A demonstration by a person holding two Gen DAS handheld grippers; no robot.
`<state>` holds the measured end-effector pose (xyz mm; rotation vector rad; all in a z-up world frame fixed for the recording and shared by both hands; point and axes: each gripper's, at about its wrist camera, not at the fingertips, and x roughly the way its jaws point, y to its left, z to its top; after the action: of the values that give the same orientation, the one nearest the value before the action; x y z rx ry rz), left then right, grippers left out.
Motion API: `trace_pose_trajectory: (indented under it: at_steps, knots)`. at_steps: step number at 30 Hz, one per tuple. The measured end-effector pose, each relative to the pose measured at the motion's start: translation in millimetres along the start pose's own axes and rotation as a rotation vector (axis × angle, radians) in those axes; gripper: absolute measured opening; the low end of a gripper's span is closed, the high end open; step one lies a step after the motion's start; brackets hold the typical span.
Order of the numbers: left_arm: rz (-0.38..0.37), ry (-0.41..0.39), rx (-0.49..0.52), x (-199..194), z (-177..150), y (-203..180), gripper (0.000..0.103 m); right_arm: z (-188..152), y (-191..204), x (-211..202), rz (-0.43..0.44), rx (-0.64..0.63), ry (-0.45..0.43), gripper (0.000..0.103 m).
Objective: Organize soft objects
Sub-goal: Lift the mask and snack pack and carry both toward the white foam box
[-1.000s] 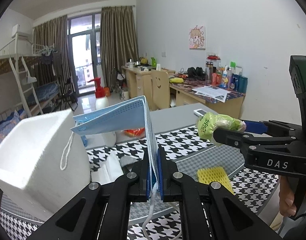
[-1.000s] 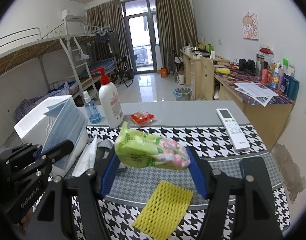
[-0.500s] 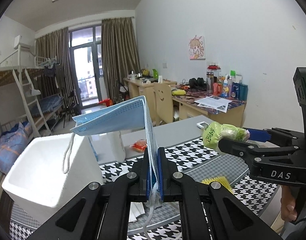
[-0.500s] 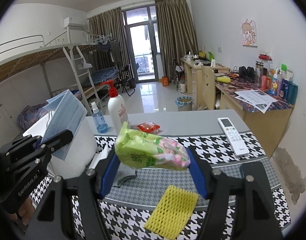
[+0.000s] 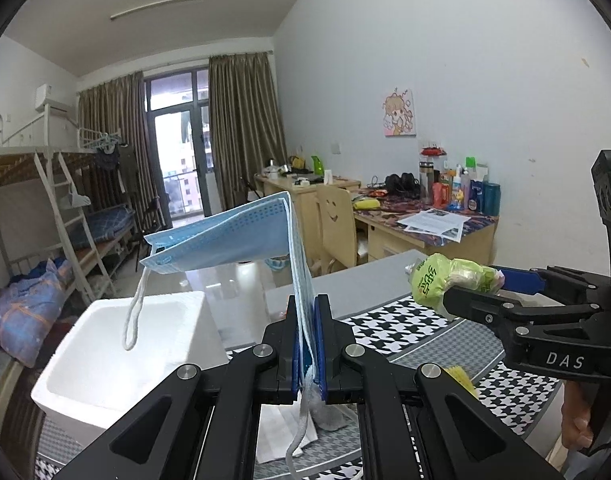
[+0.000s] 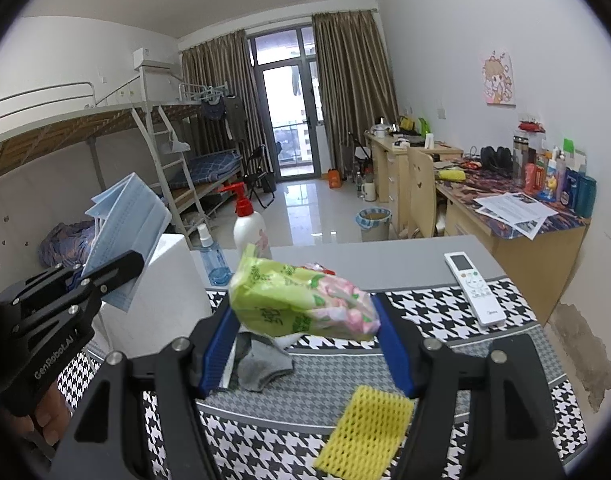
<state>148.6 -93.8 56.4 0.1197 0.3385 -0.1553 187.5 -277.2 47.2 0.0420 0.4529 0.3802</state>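
My left gripper [image 5: 308,344] is shut on a folded blue face mask [image 5: 233,240], held in the air just right of the white foam box [image 5: 117,356]; one ear loop dangles over the box's opening. In the right wrist view the same mask [image 6: 125,216] and left gripper [image 6: 109,270] sit at the left, against the foam box [image 6: 165,300]. My right gripper [image 6: 305,344] is shut on a green and pink tissue pack [image 6: 301,300], lifted above the table. The left wrist view shows that pack [image 5: 449,280] at the right, in the black jaws.
On the houndstooth table mat [image 6: 445,304] lie a grey sock [image 6: 261,364], a yellow foam net [image 6: 365,432] and a white remote [image 6: 475,288]. A pump bottle [image 6: 247,228] and a small blue bottle [image 6: 211,256] stand behind the box. White tissue [image 5: 281,432] lies under the left gripper.
Both grippers have risen with their loads still gripped. The view now looks down into the foam box's opening, and the mask sits higher against it.
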Motion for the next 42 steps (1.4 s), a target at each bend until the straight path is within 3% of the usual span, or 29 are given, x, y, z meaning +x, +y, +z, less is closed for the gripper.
trace_pose_trajectory:
  at_steps: [12, 35, 42]
  knots:
    - [0.031, -0.045, -0.015, -7, 8, 21, 0.007, 9, 24, 4, 0.026, -0.021, -0.028, 0.070]
    - [0.243, -0.047, -0.084, -15, 6, 75, 0.007, 22, 68, 22, 0.126, -0.065, -0.043, 0.070]
    - [0.273, -0.045, -0.092, -19, 4, 89, 0.007, 24, 83, 30, 0.162, -0.077, -0.041, 0.070]
